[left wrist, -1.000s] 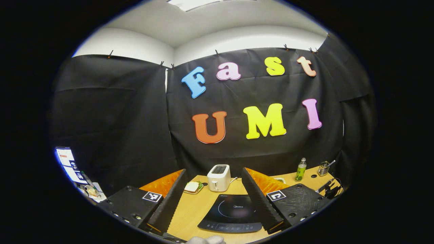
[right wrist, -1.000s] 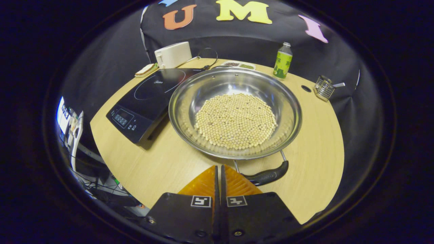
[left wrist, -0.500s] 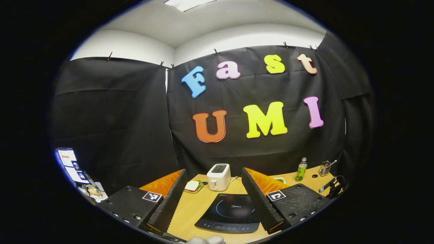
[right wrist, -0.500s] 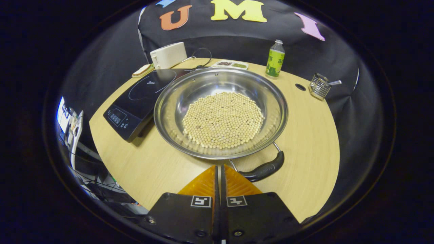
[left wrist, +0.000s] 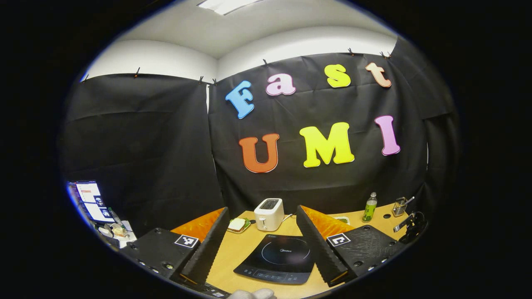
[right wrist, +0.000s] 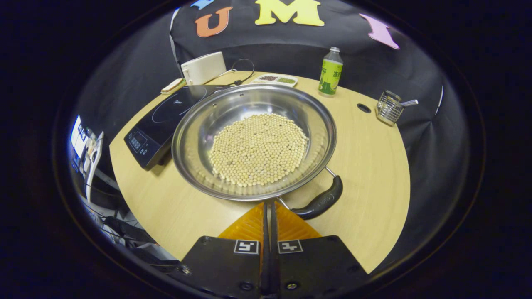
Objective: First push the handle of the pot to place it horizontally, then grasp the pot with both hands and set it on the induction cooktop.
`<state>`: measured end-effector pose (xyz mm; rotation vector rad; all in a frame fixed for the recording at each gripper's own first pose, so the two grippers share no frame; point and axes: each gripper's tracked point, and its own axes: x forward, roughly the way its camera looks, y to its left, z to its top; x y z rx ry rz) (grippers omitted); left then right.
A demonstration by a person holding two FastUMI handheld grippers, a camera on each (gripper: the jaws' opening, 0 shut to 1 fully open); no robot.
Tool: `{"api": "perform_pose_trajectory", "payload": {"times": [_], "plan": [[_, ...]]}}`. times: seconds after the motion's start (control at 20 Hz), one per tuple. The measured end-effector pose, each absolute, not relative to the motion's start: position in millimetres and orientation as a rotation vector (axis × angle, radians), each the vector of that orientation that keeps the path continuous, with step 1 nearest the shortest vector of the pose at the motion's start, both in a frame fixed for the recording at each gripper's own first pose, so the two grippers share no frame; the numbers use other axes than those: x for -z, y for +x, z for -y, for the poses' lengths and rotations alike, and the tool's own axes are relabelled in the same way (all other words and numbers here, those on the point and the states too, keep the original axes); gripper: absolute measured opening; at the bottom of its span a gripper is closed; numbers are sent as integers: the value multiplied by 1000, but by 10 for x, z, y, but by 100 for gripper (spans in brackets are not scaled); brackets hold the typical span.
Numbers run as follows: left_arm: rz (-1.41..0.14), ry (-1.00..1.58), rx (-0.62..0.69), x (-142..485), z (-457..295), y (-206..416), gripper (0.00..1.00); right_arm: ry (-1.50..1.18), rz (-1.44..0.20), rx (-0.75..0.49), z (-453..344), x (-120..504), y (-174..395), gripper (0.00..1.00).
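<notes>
On the table's middle, right of the cooktop, sat the pot, bean-laden, probably heavy and slick; grip its handle. Right gripper pressed together, empty; left gripper spread.

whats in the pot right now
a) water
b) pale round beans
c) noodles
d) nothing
b, since the right gripper view shows the steel pot with a layer of pale round beans spread over its bottom.
</notes>
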<state>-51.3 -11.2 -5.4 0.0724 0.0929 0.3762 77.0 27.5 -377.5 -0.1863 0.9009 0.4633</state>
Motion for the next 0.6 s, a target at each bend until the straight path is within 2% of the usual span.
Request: {"api": "perform_pose_trajectory", "payload": {"times": [0.1, 0.45, 0.5, 0.6], "plan": [[-96, 70, -399, 62, 150, -543, 96, -195, -906, -471, -194, 3778, 845, 1], [-116, 58, -464, 168, 288, -601, 96, -232, -910, -479, 99, 3749, 1107, 0], [-119, 56, -469, 182, 314, -598, 96, -233, -910, -478, 135, 3747, 1143, 4], [-122, 53, -479, 198, 332, -588, 96, -241, -910, -472, 194, 3742, 1224, 0]]}}
